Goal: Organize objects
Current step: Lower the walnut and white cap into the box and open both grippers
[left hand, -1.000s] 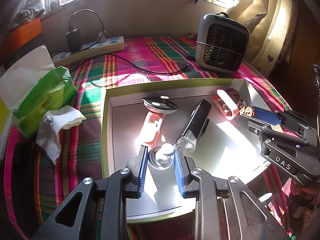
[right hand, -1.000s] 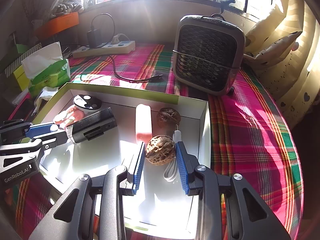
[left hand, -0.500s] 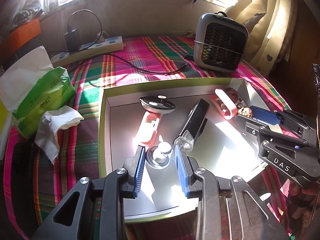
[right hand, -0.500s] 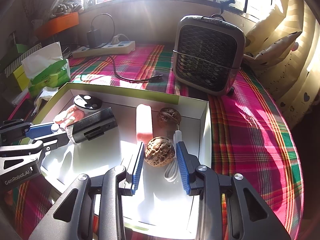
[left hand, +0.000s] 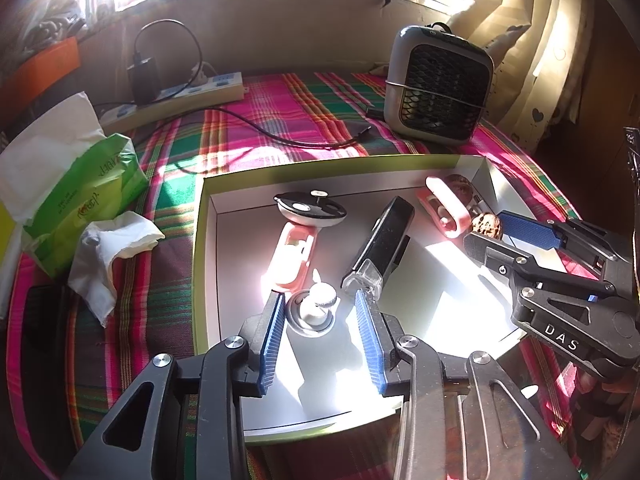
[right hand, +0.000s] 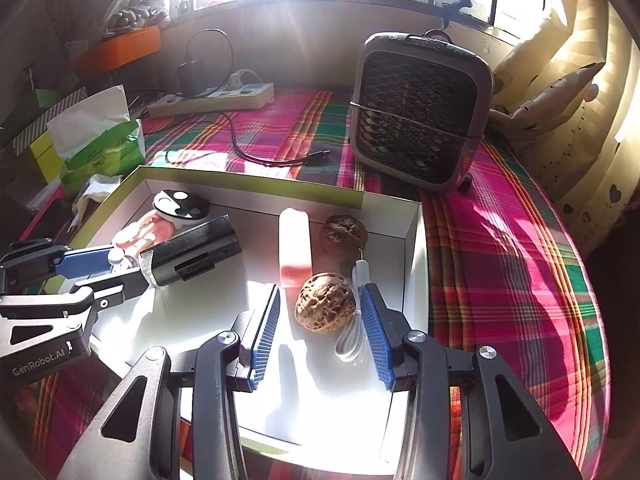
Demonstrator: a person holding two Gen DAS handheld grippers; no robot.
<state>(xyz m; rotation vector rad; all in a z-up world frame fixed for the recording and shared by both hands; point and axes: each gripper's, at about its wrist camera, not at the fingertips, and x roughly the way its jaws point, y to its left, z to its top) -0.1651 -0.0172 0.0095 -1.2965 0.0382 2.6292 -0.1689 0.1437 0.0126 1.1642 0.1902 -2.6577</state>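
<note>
A shallow white box with a green rim [left hand: 202, 216] [right hand: 248, 178] lies on the plaid cloth. In it are a small round grey knob [left hand: 314, 312], a pink clip with a black disc [left hand: 294, 252], a black rectangular device [left hand: 382, 246] [right hand: 196, 254], a pink bar [right hand: 295, 248] and two walnuts [right hand: 325, 303] [right hand: 344, 234]. My left gripper [left hand: 320, 320] is open around the knob, apart from it. My right gripper [right hand: 318, 316] is open around the nearer walnut, apart from it, beside a white cable [right hand: 352, 340].
A grey fan heater [right hand: 420, 108] stands behind the box at the right. A power strip [left hand: 176, 98] with a black cable lies at the back. A green tissue pack [left hand: 80, 188] and a crumpled tissue [left hand: 112, 256] lie left of the box.
My left gripper has opened off the knob and drawn back a little, leaving it on the box floor. My right gripper has widened slightly around the walnut.
</note>
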